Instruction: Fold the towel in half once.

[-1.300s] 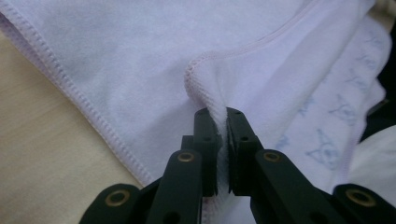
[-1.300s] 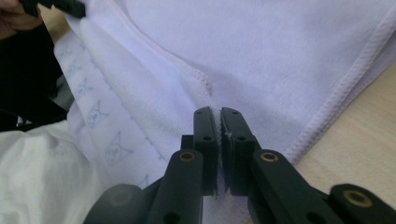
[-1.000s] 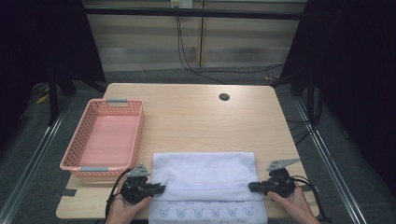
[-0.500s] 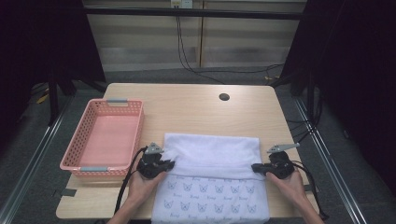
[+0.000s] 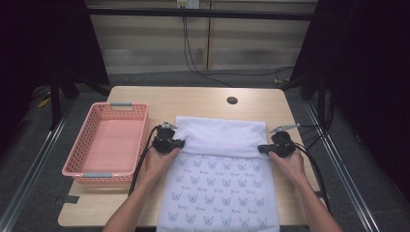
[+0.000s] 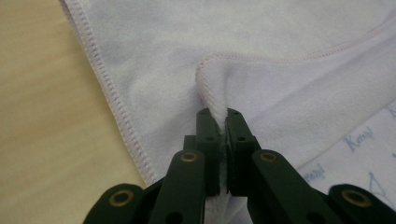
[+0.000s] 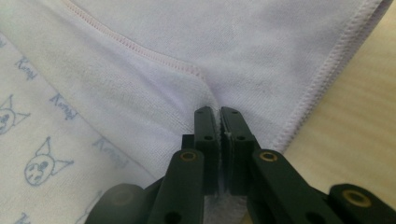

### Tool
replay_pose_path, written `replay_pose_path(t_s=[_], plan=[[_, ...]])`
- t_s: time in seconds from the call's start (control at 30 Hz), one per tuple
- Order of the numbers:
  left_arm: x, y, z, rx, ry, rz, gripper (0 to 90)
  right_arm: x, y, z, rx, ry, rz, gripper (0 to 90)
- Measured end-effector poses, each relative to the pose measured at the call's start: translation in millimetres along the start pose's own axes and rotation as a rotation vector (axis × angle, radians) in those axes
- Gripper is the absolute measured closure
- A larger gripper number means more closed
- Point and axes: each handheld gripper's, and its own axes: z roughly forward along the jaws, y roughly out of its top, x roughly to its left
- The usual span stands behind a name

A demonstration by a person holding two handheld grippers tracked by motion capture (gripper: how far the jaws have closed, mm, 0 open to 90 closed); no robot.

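A white towel printed with small blue cat faces lies on the wooden table; its far part is a plain white fold. My left gripper is shut on the towel's left edge, where the hem bunches up between the jaws. My right gripper is shut on the right edge, with the cloth pinched between its jaws. The printed part hangs toward the table's near edge.
A pink plastic basket with nothing in it stands at the left of the table, close to my left hand. A round dark hole sits near the far edge. Black cables trail from both grippers.
Both grippers have carried the towel's edge away from the near edge toward the table's middle, uncovering more of the printed cloth behind them. Both grips have stayed shut.
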Motion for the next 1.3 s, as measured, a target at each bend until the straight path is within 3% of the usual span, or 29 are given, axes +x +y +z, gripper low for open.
replay_pose_path(t_s=[0.13, 0.2, 0.27, 0.4, 0.47, 0.6, 0.73, 0.8, 0.93, 1.0, 1.1, 1.2, 1.3], plan=[[11.9, 9.6, 7.3, -0.002, 0.004, 0.013, 86.4, -12.5, 13.5, 9.6, 0.0, 0.002, 0.03, 86.2], [16.8, 13.2, 10.7, -0.008, 0.009, 0.007, 86.4, -21.2, 18.2, 15.6, -0.027, 0.009, 0.071, 86.2], [20.5, 17.9, 15.1, -0.015, 0.014, -0.006, 86.4, -23.2, 19.2, 16.9, -0.033, 0.011, 0.081, 86.2], [27.6, 29.6, 21.1, 0.012, 0.031, 0.013, 86.4, -25.8, 33.6, 25.8, -0.023, -0.04, 0.07, 86.1], [30.5, 32.0, 22.6, 0.008, 0.04, -0.019, 86.3, -29.2, 42.6, 33.2, -0.028, -0.054, 0.077, 86.1], [35.0, 32.6, 23.0, 0.0, 0.049, -0.012, 86.3, -31.5, 49.5, 39.5, -0.038, -0.061, 0.087, 86.1], [38.6, 32.4, 22.3, -0.002, 0.027, -0.038, 86.4, -32.8, 50.0, 40.8, -0.058, -0.047, 0.079, 85.9], [38.0, 33.4, 19.5, -0.008, 0.009, -0.046, 86.4, -33.1, 48.1, 34.9, -0.069, -0.024, 0.071, 85.9], [32.3, 39.3, 6.0, -0.078, -0.027, -0.048, 86.2, -37.8, 50.0, 15.2, -0.181, 0.055, 0.109, 85.7], [29.2, 43.4, -6.2, -0.119, -0.04, -0.03, 86.2, -38.5, 55.9, -5.2, -0.258, 0.097, 0.091, 85.2], [28.5, 49.0, -28.8, -0.194, -0.072, -0.031, 86.1, -38.5, 59.7, -20.5, -0.302, 0.116, 0.094, 85.4], [22.8, 52.0, -50.5, -0.237, -0.106, 0.005, 86.2, -35.2, 63.9, -47.8, -0.363, 0.146, 0.072, 85.6], [12.7, 50.1, -72.9, -0.267, -0.128, 0.029, 86.3, -28.5, 60.8, -56.9, -0.378, 0.163, 0.057, 85.6]])
